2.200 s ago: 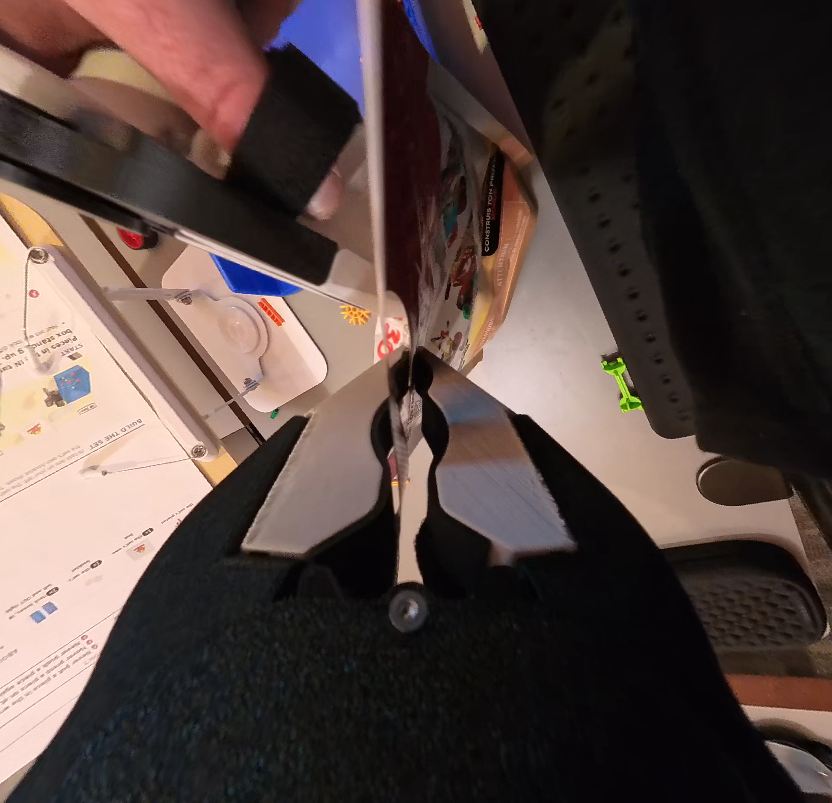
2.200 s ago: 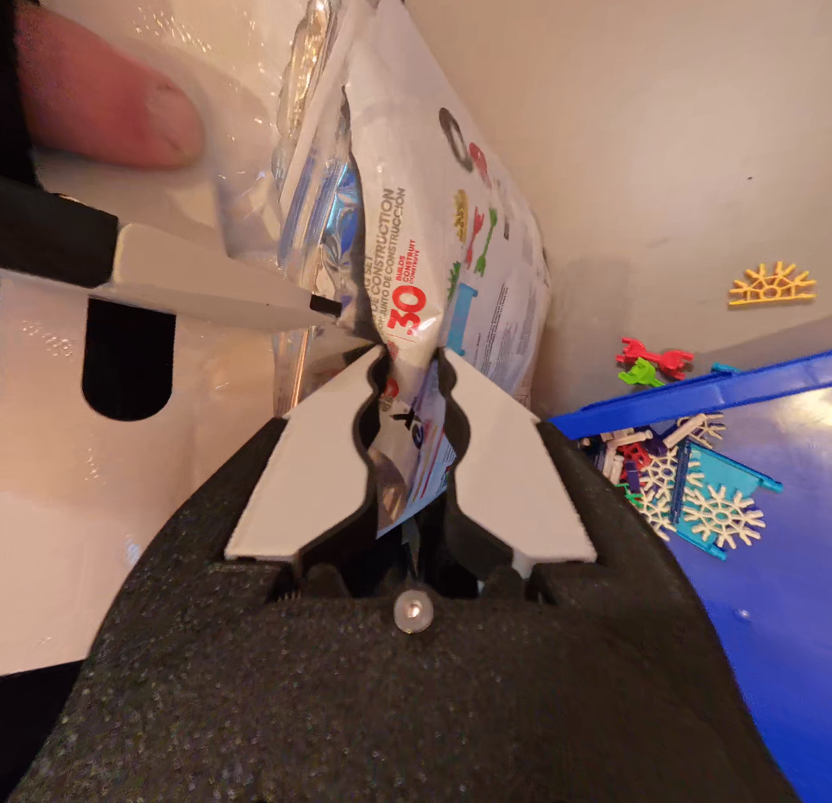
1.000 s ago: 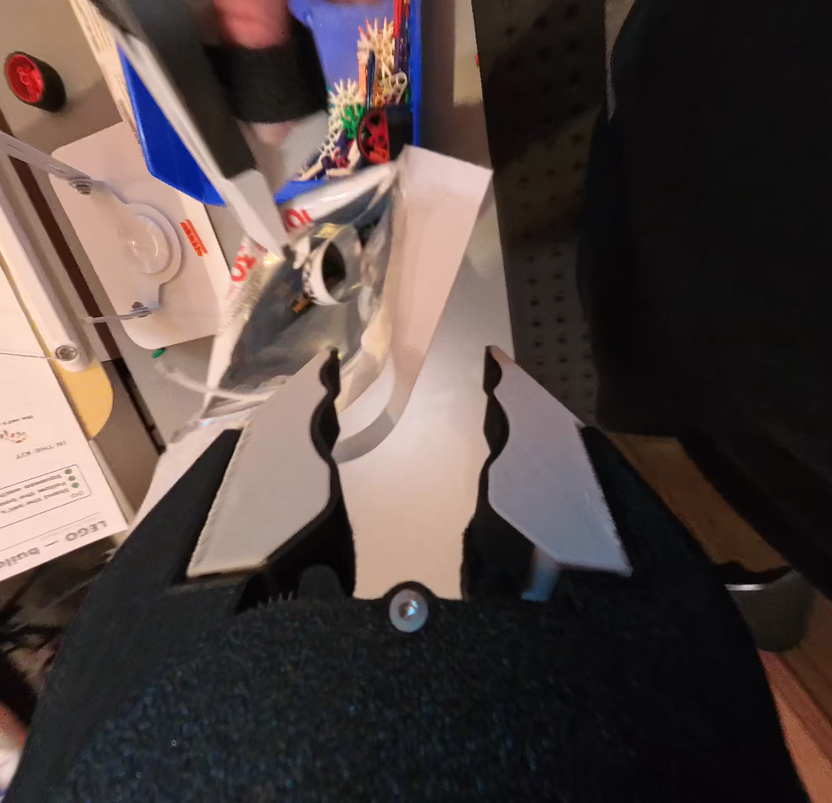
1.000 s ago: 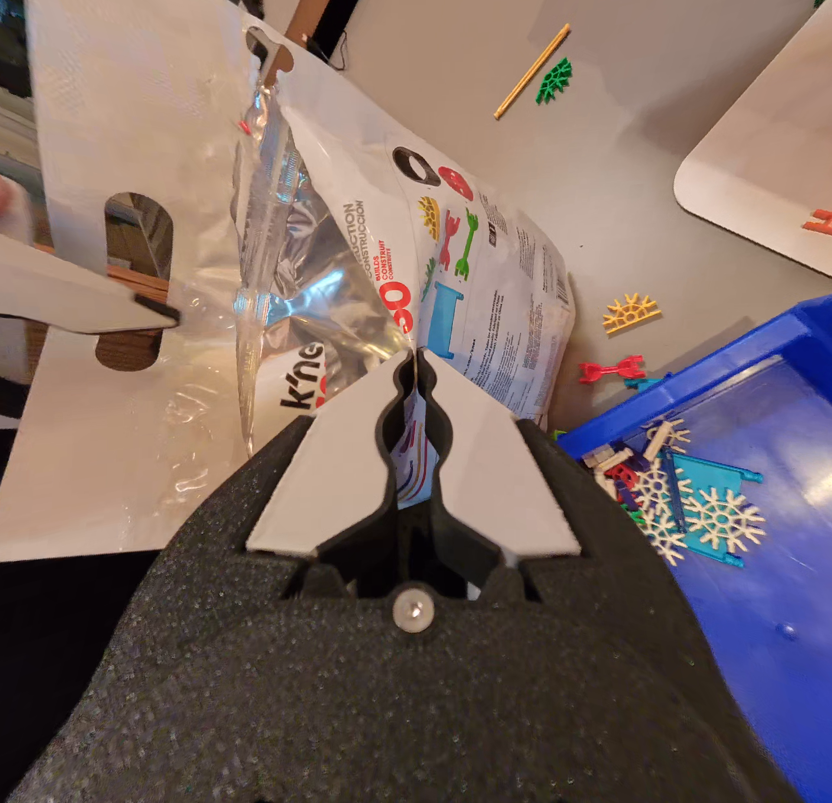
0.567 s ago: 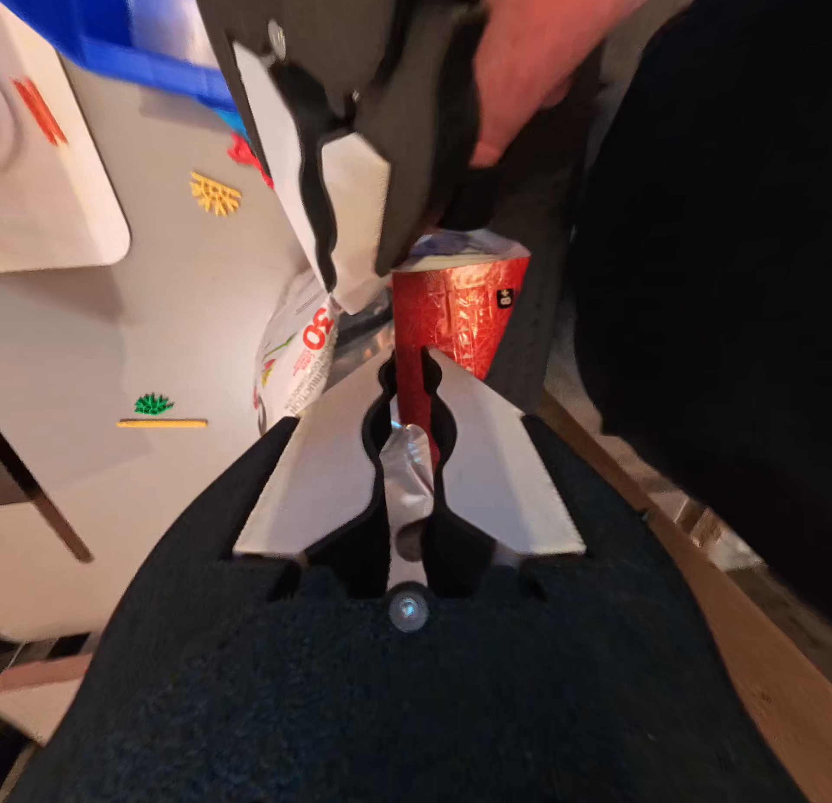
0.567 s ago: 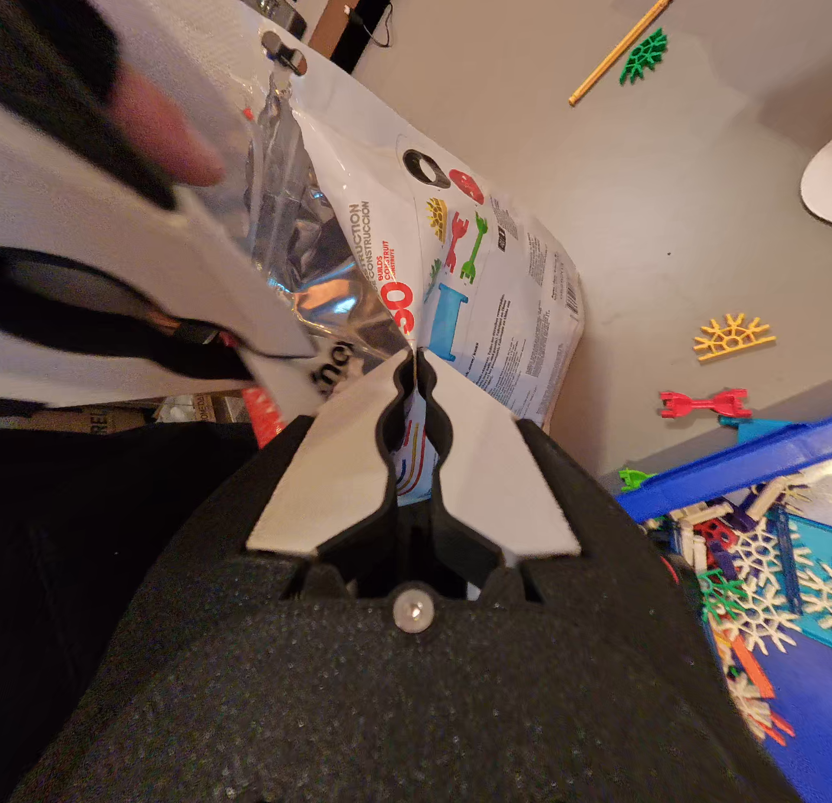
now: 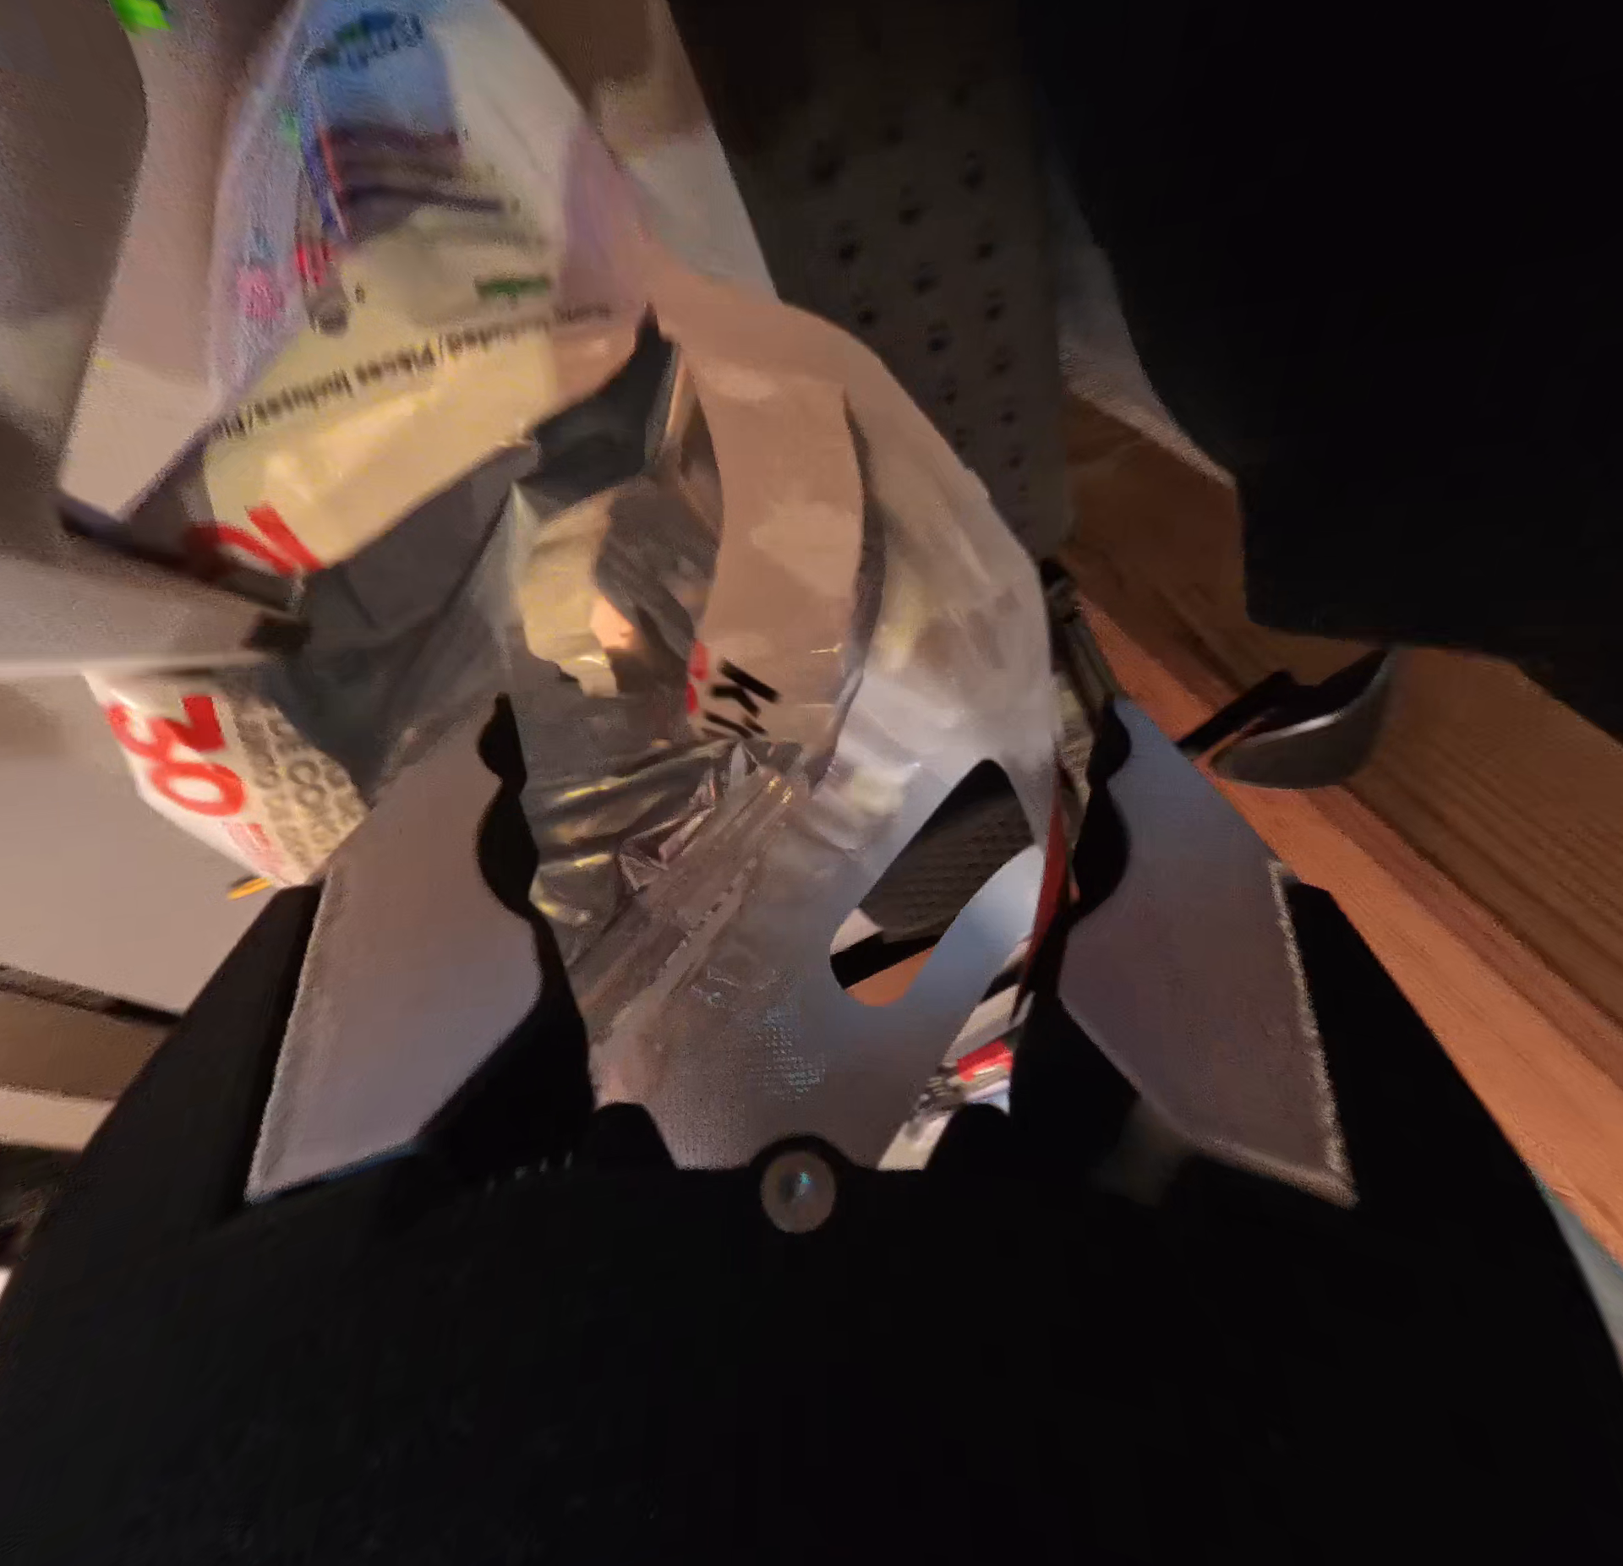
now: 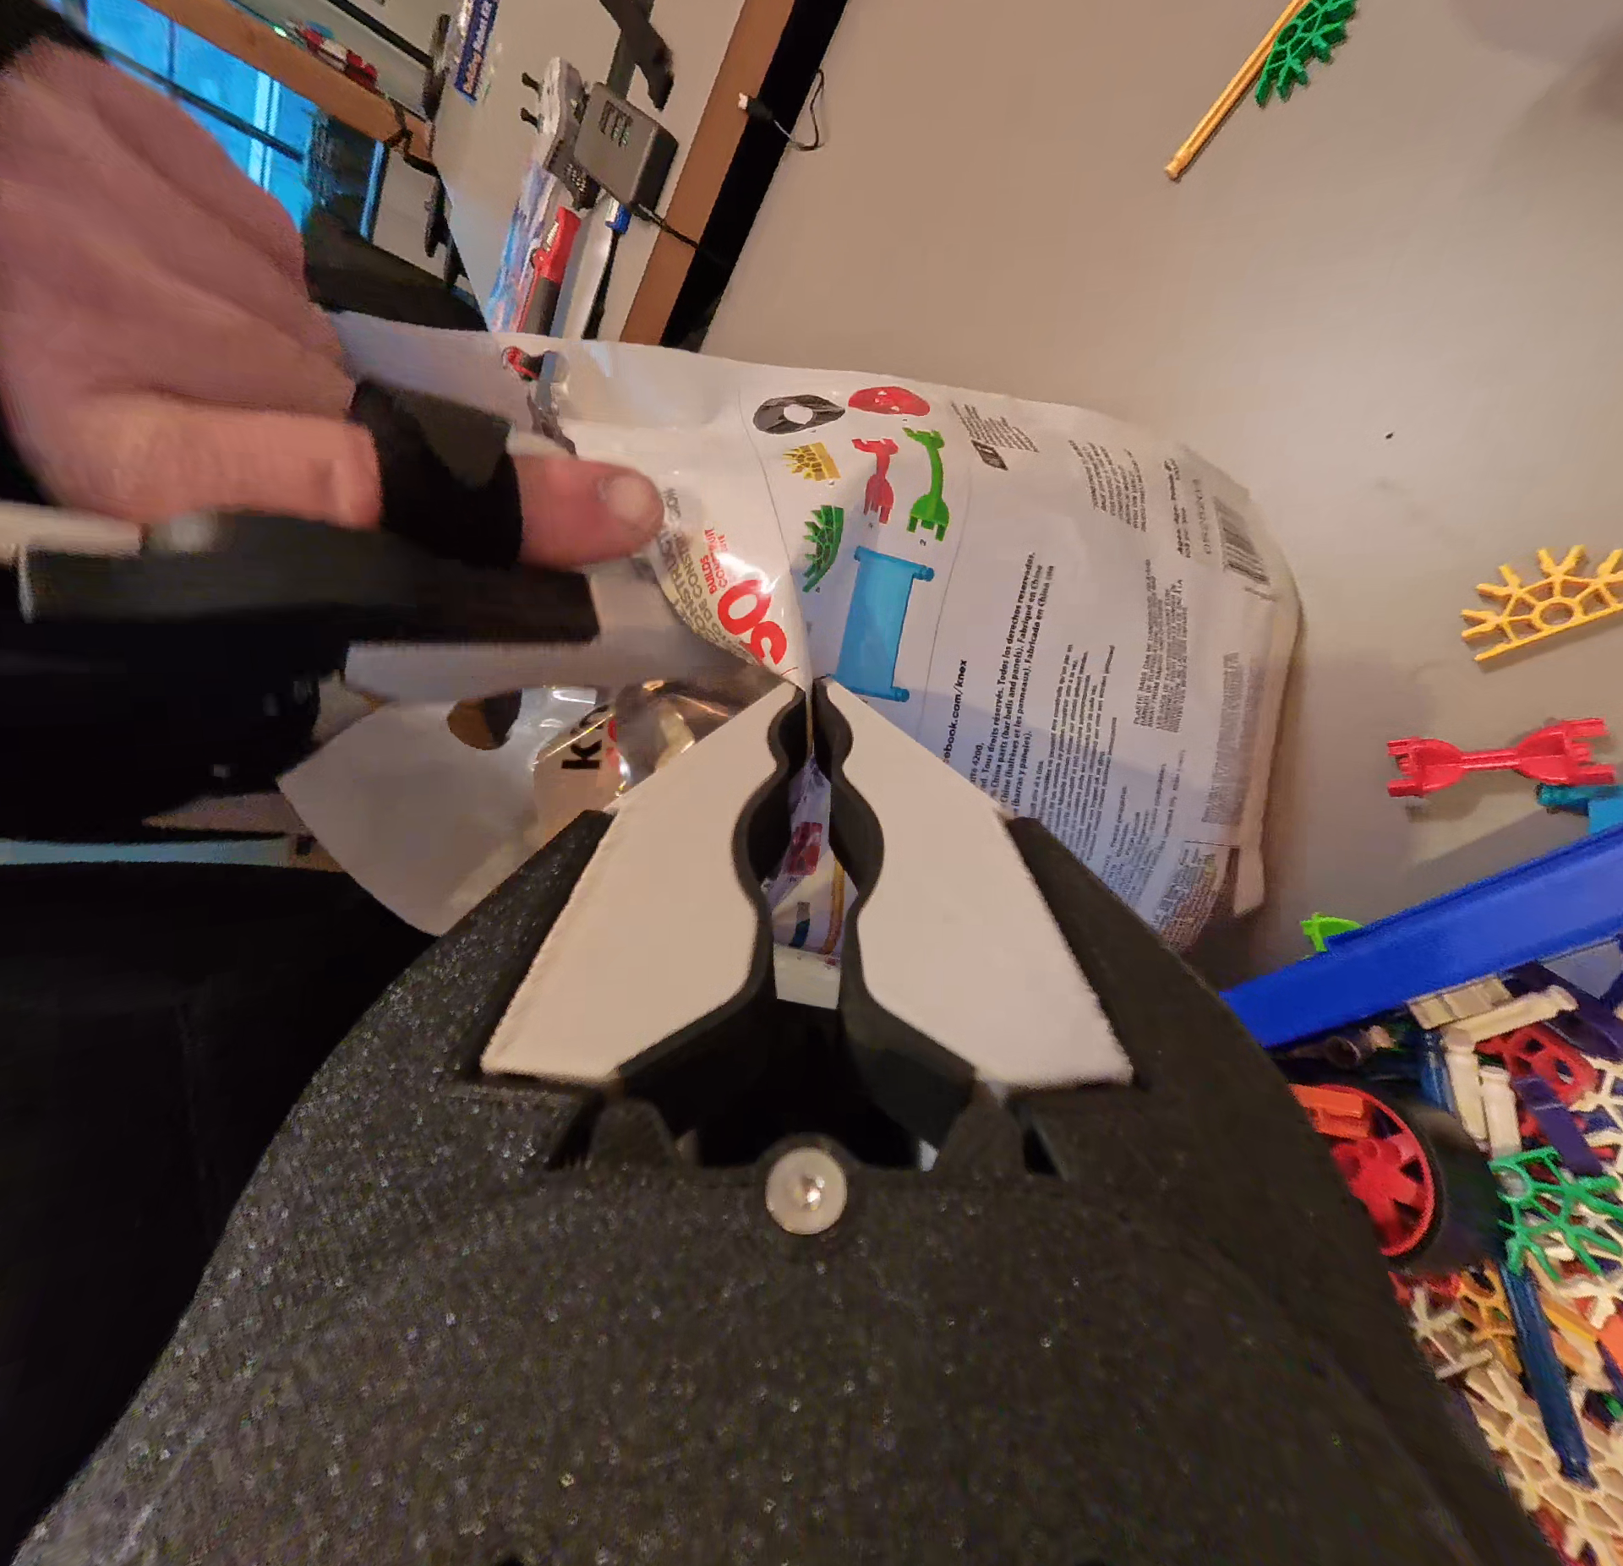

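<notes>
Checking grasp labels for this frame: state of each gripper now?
Left gripper: open, its fingers either side of the white foil-lined toy bag's top flap, not clamped.
Right gripper: shut on the bag's printed edge.

Blue bin (image 8: 1423,944) (toy-filled) beside yellow connector (image 8: 1546,602), red connector (image 8: 1502,760).

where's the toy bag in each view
Left wrist view: the toy bag fills the middle, its open foil mouth between the spread fingers of the left tool.
Right wrist view: the bag's printed side sits centre, its edge pinched by the right tool.
Shared landmark: the cut-out handle hole in the bag's top flap.
</notes>
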`<state>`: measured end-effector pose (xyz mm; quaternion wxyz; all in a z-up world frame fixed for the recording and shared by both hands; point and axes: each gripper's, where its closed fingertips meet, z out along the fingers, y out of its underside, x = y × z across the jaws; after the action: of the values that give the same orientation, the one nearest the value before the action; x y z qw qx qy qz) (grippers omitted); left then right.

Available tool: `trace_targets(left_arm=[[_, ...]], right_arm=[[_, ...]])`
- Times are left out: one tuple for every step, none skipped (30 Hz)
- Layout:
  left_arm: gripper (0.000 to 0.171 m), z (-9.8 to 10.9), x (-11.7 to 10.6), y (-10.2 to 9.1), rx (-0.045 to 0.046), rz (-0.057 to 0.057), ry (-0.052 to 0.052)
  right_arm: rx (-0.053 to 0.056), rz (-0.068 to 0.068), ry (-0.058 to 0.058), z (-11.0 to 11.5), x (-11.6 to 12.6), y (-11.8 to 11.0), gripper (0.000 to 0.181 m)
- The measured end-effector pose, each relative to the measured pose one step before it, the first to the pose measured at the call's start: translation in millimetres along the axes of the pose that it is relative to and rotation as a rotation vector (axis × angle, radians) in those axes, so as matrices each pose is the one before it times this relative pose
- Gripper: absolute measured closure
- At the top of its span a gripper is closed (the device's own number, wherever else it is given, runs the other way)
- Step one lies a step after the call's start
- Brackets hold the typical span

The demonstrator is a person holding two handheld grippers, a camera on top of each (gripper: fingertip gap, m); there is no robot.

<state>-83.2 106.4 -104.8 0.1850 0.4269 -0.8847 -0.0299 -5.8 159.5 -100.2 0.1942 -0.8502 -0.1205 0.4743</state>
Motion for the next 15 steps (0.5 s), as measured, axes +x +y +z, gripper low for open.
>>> trace_targets(left_arm=[[0.046, 1.86, -0.95, -3.30, -0.01773, 0.0243, -0.0324], [0.045, 3.51, 4.44, -1.92, -0.01716, 0.0164, 0.0045], [0.046, 5.73, 4.57, 2.46, -0.03402, 0.0066, 0.0171], [0.046, 7.57, 2.55, 2.54, -0.02528, 0.0023, 0.0130], [0.046, 8.04, 4.09, 0.47, -0.00640, -0.0100, 0.0295], [0.044, 7.86, 3.39, 2.72, -0.02109, -0.0119, 0.0250], [0.041, 5.60, -3.88, 2.56, -0.02639, 0.0037, -0.0258], [0.044, 0.90, -8.18, -0.87, -0.00717, -0.0134, -0.0508], [0.044, -2.92, -0.38, -4.28, 0.01934, -0.0210, 0.0009], [0.045, -3.56, 1.66, -5.89, 0.03261, -0.0159, 0.0153], [0.043, -0.32, -2.85, -0.88, 0.00245, -0.0140, -0.0106], [0.044, 3.60, 1.64, 3.67, -0.01766, 0.0073, 0.0116], [0.043, 6.29, 3.52, 5.80, -0.02782, 0.0037, 0.0207], [0.041, 6.64, -2.58, 4.33, -0.02453, 0.0065, -0.0207], [0.039, 6.28, 3.16, 2.37, -0.01700, 0.0094, 0.0074]], right_arm=[[-0.0047, -0.0064, 0.0024, 0.97, 0.04, 0.54, 0.181], [-0.0050, -0.0106, 0.0069, 0.62, -0.30, 0.14, 0.181], [0.0017, -0.0081, 0.0084, 0.00, 0.29, -0.81, 0.181], [0.0014, -0.0007, 0.0038, -0.13, 0.99, -0.40, 0.181], [0.0000, 0.0029, -0.0051, -0.15, 0.50, 0.28, 0.181], [0.0023, 0.0008, -0.0014, -0.62, 0.55, -0.15, 0.181], [-0.0033, -0.0004, -0.0005, -0.48, 0.49, 0.75, 0.181], [-0.0043, -0.0007, -0.0032, -0.25, 0.41, 0.99, 0.181], [-0.0013, 0.0046, -0.0076, -0.17, -0.03, 0.67, 0.181], [-0.0005, 0.0082, -0.0113, 0.29, -0.69, 0.58, 0.181], [0.0016, 0.0056, -0.0078, 0.08, -0.16, -0.20, 0.181], [0.0054, 0.0091, -0.0098, 0.13, -0.21, -1.14, 0.181], [0.0058, 0.0075, -0.0124, 0.23, -0.73, -1.31, 0.181], [0.0006, 0.0051, -0.0110, 0.66, -1.18, -0.65, 0.181], [-0.0071, -0.0020, -0.0133, 1.54, -2.33, 0.51, 0.181]])
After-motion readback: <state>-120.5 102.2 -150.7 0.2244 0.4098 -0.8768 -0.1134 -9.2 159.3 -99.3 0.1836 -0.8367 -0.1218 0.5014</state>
